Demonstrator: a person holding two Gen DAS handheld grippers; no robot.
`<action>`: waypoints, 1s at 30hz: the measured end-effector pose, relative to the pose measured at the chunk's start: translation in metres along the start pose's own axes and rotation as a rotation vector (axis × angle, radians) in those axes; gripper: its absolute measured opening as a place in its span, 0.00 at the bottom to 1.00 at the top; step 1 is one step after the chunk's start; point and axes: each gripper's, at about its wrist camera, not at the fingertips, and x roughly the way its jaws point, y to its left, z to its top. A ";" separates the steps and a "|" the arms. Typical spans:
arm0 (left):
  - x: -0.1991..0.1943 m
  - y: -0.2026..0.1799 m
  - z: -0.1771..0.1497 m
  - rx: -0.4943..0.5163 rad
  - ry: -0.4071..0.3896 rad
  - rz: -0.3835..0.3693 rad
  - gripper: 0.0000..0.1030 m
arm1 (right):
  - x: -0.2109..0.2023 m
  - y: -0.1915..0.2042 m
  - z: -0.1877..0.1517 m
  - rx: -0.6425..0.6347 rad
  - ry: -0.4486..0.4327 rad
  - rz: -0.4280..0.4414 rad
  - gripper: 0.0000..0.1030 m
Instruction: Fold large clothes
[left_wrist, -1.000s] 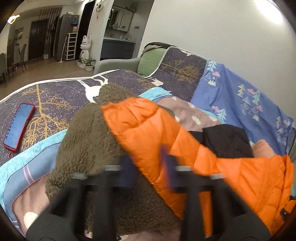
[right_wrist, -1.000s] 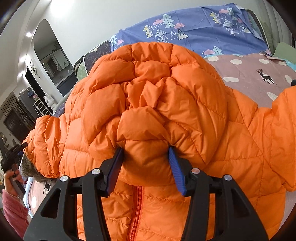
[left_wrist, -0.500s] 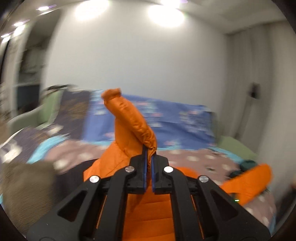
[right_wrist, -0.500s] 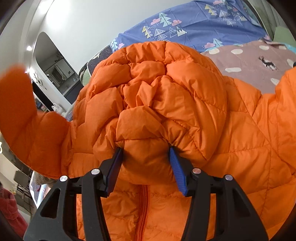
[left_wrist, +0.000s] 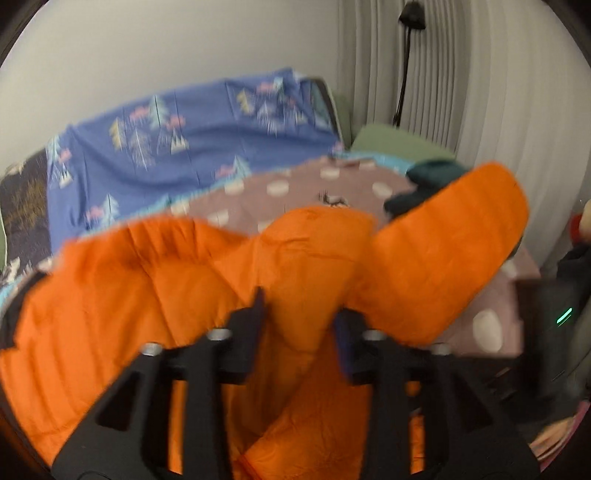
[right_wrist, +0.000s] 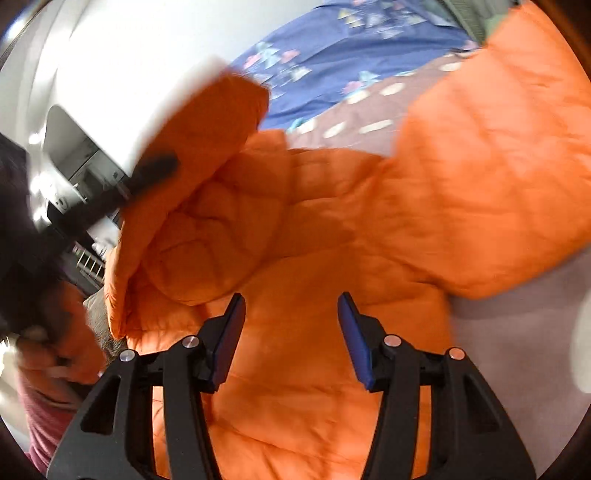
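An orange puffer jacket (left_wrist: 147, 288) lies spread on the bed. In the blurred left wrist view, my left gripper (left_wrist: 299, 310) hangs over it with its jaws opening. A fold of orange sleeve (left_wrist: 306, 266) still stands between the fingers, which no longer pinch it. The other sleeve (left_wrist: 443, 251) lies across to the right. In the right wrist view, my right gripper (right_wrist: 291, 299) is open just above the jacket's body (right_wrist: 406, 221), both blue pads bare. The bunched hood (right_wrist: 184, 240) sits to its left, with the left gripper's dark finger (right_wrist: 147, 173) blurred beyond.
The brown dotted bedspread (left_wrist: 332, 184) and a blue tree-print sheet (left_wrist: 184, 147) cover the bed. A dark teal garment (left_wrist: 436, 177) lies at the far right by the curtain (left_wrist: 480, 92). A person's pink sleeve (right_wrist: 44, 417) shows at lower left.
The left gripper swung right, carrying the sleeve across the jacket, and its shut jaws have parted. The right gripper slid off the bunched hood, which now lies to its left.
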 end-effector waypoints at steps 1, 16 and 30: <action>0.005 0.002 -0.004 -0.009 0.011 -0.002 0.44 | -0.005 -0.006 0.000 0.010 -0.006 -0.007 0.52; 0.006 0.014 -0.039 -0.027 0.090 -0.087 0.34 | -0.028 -0.012 -0.011 0.045 -0.064 0.022 0.53; 0.019 -0.007 -0.056 0.061 0.104 -0.117 0.69 | -0.147 -0.140 0.003 0.390 -0.452 -0.164 0.65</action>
